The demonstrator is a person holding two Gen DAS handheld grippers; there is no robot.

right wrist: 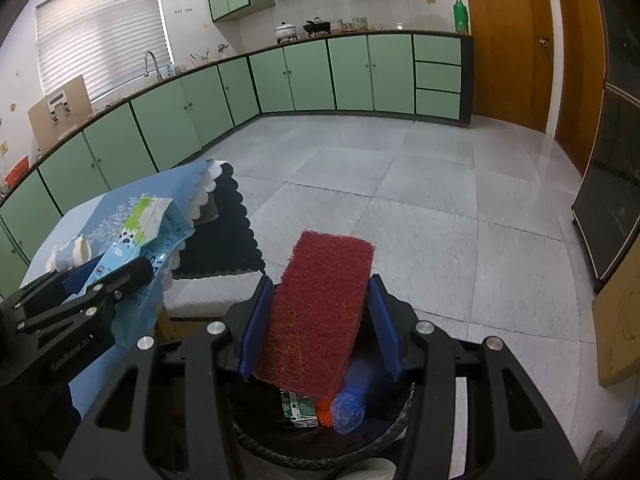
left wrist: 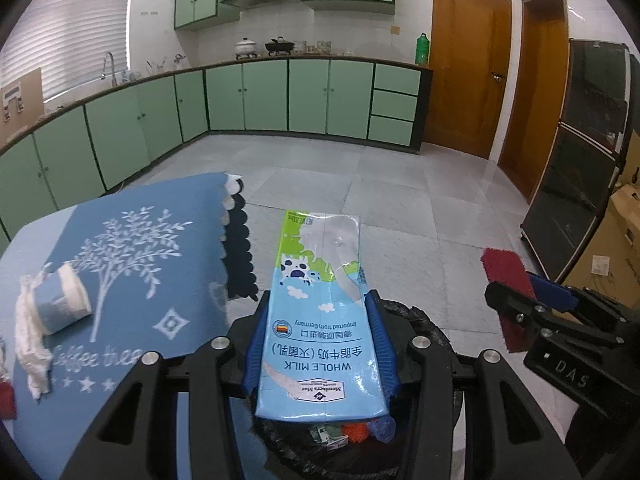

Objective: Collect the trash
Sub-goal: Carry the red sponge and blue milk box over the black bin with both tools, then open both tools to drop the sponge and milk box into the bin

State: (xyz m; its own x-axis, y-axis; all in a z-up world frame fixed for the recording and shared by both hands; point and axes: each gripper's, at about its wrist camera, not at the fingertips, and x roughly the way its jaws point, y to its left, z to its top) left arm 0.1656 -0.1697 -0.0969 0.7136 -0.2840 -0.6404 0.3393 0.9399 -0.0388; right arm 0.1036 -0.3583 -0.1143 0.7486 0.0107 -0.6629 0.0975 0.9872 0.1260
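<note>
Below both grippers I see a black-lined trash bin (right wrist: 400, 412) with scraps already inside: a blue crumpled wrapper (right wrist: 349, 410), something orange and a small green-printed carton piece. My left gripper (left wrist: 320, 344) is clamped on a flattened milk carton (left wrist: 316, 320), its blue pads pressing both long edges, and the carton hangs over the bin's mouth. My right gripper (right wrist: 318, 320) is closed on a red scouring pad (right wrist: 320, 312), also held above the bin, tilted upward and away from me.

To the left stands a table under a blue tablecloth (left wrist: 132, 280) printed with a white tree, its scalloped edge hanging toward the bin. On that cloth lie a tipped paper cup (left wrist: 62, 300) and a crumpled white tissue (left wrist: 30, 340) touching it.

Beyond, I see a pale tiled floor (right wrist: 420, 200), green cabinets (left wrist: 264, 96) running along 2 walls, a sink tap under a blinded window, pots on the counter, a green bottle (left wrist: 422, 49) and 2 wooden doors (left wrist: 468, 68).
</note>
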